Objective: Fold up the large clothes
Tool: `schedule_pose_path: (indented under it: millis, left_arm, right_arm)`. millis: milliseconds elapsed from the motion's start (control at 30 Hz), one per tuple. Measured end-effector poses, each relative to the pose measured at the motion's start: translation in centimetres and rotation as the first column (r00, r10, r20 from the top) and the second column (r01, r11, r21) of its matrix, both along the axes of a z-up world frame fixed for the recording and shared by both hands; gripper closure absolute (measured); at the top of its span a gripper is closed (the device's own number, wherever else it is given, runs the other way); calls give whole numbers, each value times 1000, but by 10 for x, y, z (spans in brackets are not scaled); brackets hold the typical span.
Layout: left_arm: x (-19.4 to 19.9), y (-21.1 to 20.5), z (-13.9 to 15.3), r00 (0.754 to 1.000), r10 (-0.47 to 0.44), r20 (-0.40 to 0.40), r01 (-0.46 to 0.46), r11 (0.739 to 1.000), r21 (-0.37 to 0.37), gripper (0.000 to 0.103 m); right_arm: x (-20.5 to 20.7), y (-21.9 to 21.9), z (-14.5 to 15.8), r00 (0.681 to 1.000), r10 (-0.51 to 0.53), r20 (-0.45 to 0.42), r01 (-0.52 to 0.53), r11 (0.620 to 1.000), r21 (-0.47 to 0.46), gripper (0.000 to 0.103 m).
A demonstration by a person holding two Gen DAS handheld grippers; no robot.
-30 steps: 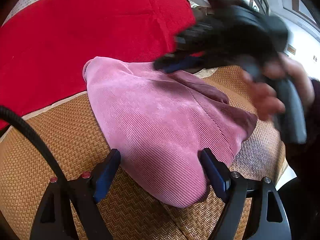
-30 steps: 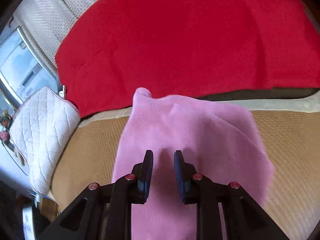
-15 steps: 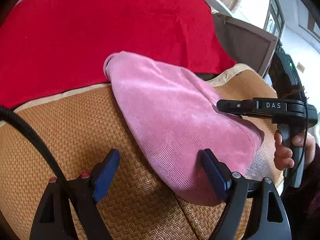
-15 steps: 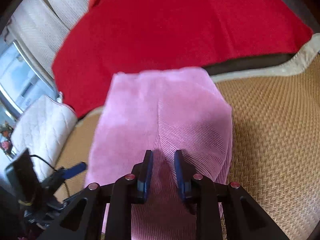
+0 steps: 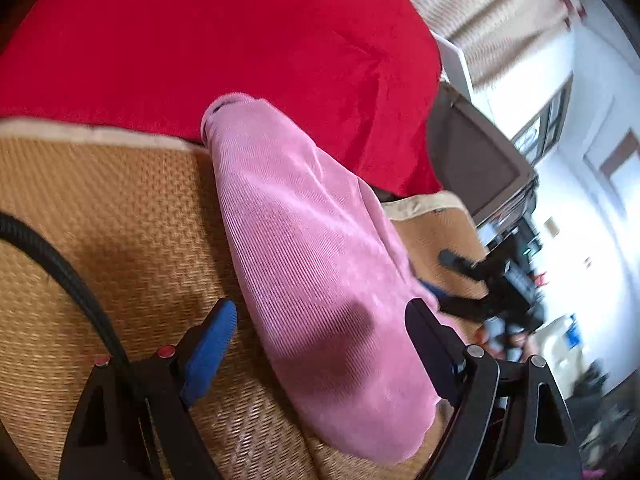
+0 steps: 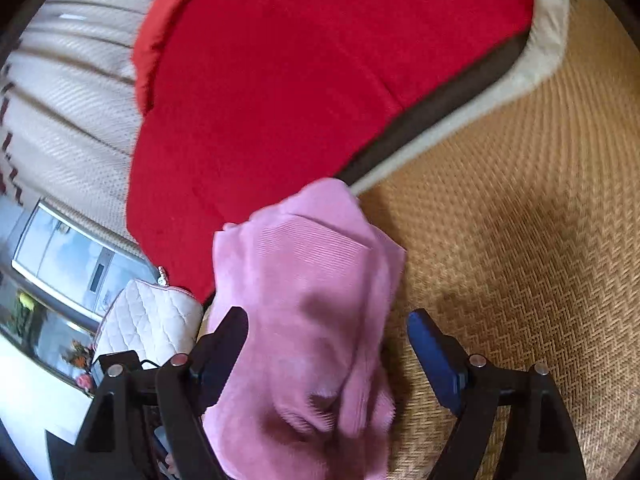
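Observation:
A pink corduroy garment (image 5: 316, 264) lies folded in a long bundle on a woven tan mat (image 5: 104, 216). My left gripper (image 5: 320, 344) is open, its blue-padded fingers either side of the garment's near end. The garment also shows in the right wrist view (image 6: 308, 304), bunched up between the fingers of my right gripper (image 6: 328, 344), which is open. The right gripper also shows blurred in the left wrist view (image 5: 492, 288), at the garment's right side.
A red cloth (image 5: 224, 40) covers the sofa back behind the mat, also in the right wrist view (image 6: 304, 64). A white quilted cushion (image 6: 148, 320) lies at the left. A black cable (image 5: 60, 264) crosses the mat. Room furniture shows far right.
My right gripper has opened and let go of the pink garment, which has dropped into a narrower bundle. The left wrist view has swung to the right; the left gripper stays open.

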State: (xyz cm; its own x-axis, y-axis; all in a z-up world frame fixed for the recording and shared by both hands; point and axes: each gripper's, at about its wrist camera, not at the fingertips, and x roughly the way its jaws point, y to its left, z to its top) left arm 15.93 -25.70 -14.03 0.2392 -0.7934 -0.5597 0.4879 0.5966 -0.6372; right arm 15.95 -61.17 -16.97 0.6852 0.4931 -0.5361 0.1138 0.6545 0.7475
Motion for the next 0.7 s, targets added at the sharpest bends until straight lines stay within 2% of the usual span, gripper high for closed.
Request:
schedule_pose_path:
  millis: [167,400,633,667,700]
  left_arm:
    - [9,-12,-13,998,-31,-60,31,999,-7,17]
    - [11,-29,-20,993,-64,-104,61,997,-40,12]
    - [19,-36,-32,987,-52,-151,41,996,-73,12]
    - [19,-37,-32,988,-43,-149,32,997,-73,13]
    - [19,-38,-31,990,-29,-139,19,998,-68,22]
  right_arm:
    - [18,-1,-13,999,35,-29,-33,998,59,18]
    - [47,25,-32,988,123,-96,-119,992,43,18]
    - [59,51,-39,982,184,-48,-180,981,71,18]
    - [59,56,-39,981,192,-40,-188,979,77,18]
    - [58,59,-39,982,187,-36,-183,979,92,20]
